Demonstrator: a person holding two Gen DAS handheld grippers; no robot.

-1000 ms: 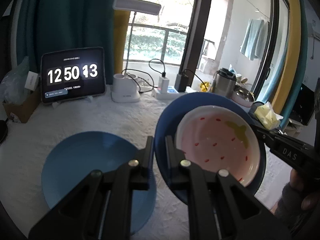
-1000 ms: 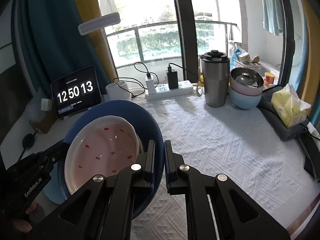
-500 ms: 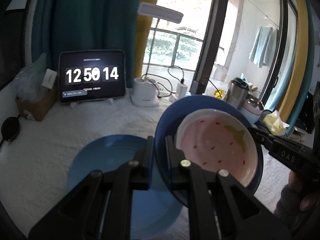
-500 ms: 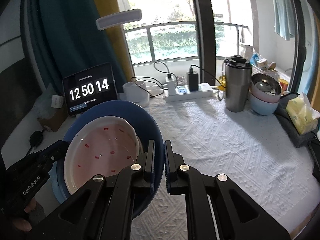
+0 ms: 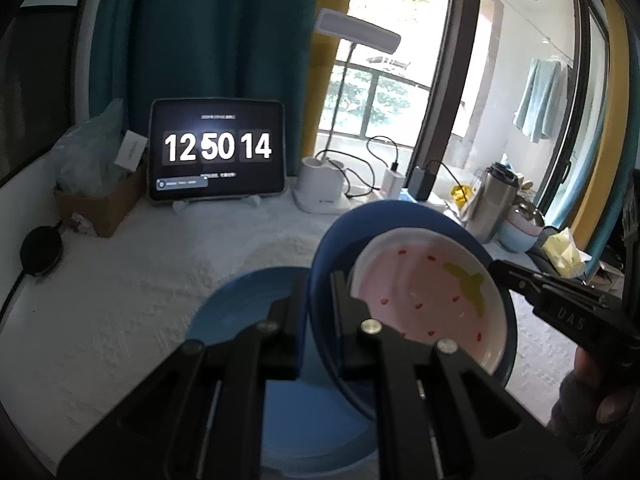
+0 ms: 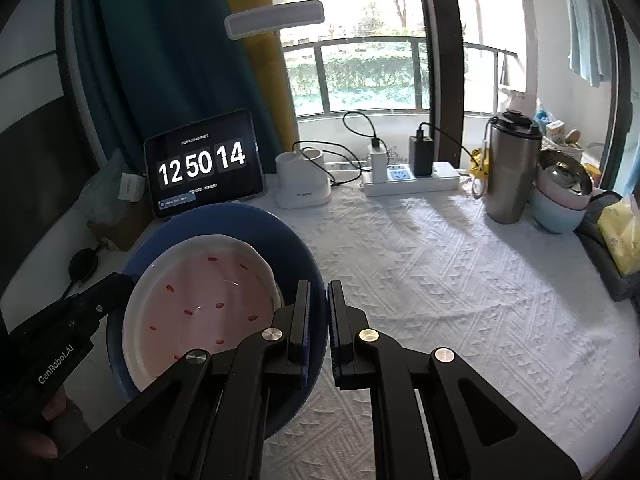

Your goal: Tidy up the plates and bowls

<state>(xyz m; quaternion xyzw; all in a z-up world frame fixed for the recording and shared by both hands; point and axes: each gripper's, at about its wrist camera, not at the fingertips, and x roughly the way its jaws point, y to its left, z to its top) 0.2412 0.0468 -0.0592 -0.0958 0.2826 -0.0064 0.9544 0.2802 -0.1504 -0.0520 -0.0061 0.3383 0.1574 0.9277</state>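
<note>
Both grippers clamp the same dark blue round plate (image 5: 332, 248), one on each side of its rim. The left gripper (image 5: 318, 312) has its black fingers (image 5: 348, 316) drawn narrow around the plate's left edge, and the right gripper (image 6: 319, 312) has its fingers (image 6: 300, 320) pinched just as narrowly on the plate's right edge. The plate is held in the air, tilted, above the surface covered with a white textured cloth (image 6: 440, 280). Inside it sits a white shallow bowl with a pink interior dotted with red seed marks and a green leaf shape (image 5: 428, 300).

On the surface directly below and to the left lies a lighter blue round plate (image 5: 240, 300), flat on the cloth and partly hidden behind the left gripper.

At the far left a black tablet showing 12 50 14 (image 6: 202, 164) stands upright, with a white desk lamp base (image 6: 302, 184) to its right and a white power strip (image 6: 412, 180) beyond that. At the far right a steel tumbler with a dark lid (image 6: 512, 172) stands beside a stack of bowls (image 6: 560, 196): pale blue at the bottom, pink above, a steel one on top. A yellow packet (image 6: 624, 232) lies at the right edge.
</note>
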